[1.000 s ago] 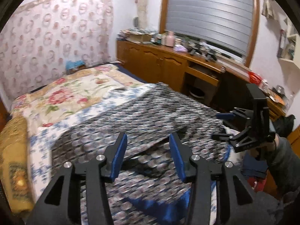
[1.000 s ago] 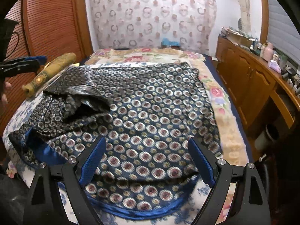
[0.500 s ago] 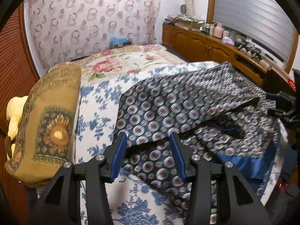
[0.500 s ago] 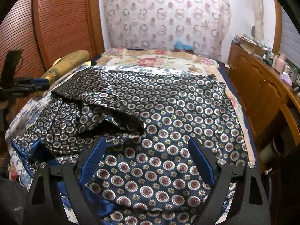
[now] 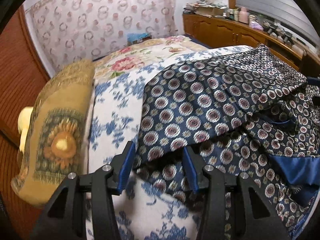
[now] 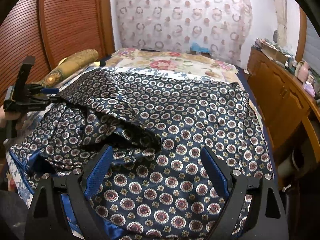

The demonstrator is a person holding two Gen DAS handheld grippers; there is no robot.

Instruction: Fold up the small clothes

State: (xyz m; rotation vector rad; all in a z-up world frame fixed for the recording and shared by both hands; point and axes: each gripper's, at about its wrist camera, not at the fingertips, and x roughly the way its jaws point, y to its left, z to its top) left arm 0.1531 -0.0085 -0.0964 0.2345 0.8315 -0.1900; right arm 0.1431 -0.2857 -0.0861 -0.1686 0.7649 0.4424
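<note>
Glossy satin garment [image 6: 180, 124], wooden cabinet [image 6: 280, 100]

Left gripper [image 5: 158, 160] low, jaws parted, level, right gripper [image 6: 156, 166] jaws spread wide, angled downward

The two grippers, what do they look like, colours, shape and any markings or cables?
Both the left gripper and right gripper are matte black, angular frames with triangular cut-outs and round silver bolt heads at the joints. Each finger carries a flat blue textured pad. In the right wrist view the left gripper shows a tall black upright part at its rear. No cables or markings are visible.
</note>
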